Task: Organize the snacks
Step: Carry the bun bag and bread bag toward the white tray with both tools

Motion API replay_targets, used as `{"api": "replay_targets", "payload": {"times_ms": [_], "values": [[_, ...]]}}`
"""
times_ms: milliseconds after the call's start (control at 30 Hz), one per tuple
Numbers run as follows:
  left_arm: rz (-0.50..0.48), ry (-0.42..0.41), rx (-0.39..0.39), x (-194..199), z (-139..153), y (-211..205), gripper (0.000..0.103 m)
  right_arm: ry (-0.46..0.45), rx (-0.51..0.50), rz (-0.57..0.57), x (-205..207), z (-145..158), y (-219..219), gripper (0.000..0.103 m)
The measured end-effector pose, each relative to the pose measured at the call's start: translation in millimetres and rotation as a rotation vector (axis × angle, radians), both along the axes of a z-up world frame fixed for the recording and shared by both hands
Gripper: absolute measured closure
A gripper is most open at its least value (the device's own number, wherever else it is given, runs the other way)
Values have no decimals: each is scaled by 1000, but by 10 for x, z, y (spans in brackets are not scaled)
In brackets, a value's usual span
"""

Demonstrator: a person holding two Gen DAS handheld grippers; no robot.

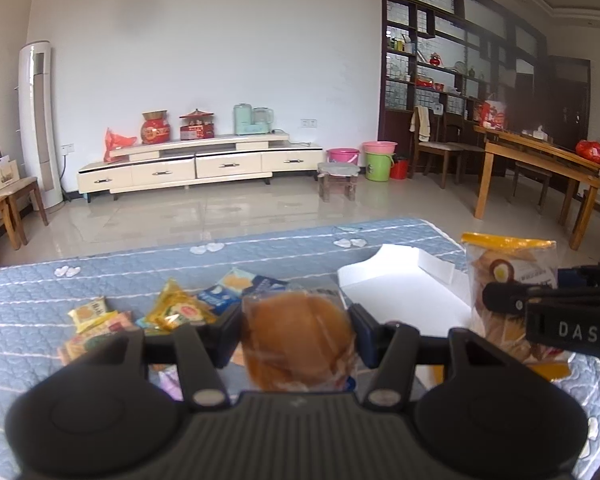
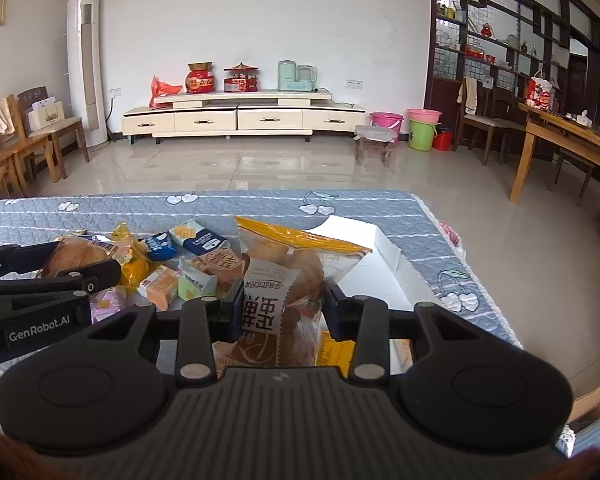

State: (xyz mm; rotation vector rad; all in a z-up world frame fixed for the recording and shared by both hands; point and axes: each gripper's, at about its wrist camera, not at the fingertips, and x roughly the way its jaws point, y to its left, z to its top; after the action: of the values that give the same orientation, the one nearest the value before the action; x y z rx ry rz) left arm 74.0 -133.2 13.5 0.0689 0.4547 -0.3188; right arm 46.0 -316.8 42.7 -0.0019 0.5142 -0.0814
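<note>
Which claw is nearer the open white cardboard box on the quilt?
Right. The right claw holds its yellow-topped pastry bag at the open white cardboard box; the left claw is beside the snack pile.

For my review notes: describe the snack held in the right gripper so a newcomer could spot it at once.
On the blue quilted cover, just left of the white box, the right gripper clamps a tall clear bread bag. Unlike the small packets piled to its left, it has a yellow top seal and a white label with large brown characters.

Soft, even daylight fills the room, and the far tiled floor (image 1: 236,216) shows pale glare. Fisheye distortion bends the walls and darkens the corners. The near gripper bodies look blurred.
</note>
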Motion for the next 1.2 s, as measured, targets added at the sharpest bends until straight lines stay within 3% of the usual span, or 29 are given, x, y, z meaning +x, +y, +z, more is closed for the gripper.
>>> {"api": "replay_targets", "payload": {"times_ms": [600,1200], "values": [[-96,5,-12,3,46,-600,47,-17,13,-83,145,-53,-267,55],[-140,41,-12,134,-102,-955,47,-12,24,-122,188,-96,-199,55]]}}
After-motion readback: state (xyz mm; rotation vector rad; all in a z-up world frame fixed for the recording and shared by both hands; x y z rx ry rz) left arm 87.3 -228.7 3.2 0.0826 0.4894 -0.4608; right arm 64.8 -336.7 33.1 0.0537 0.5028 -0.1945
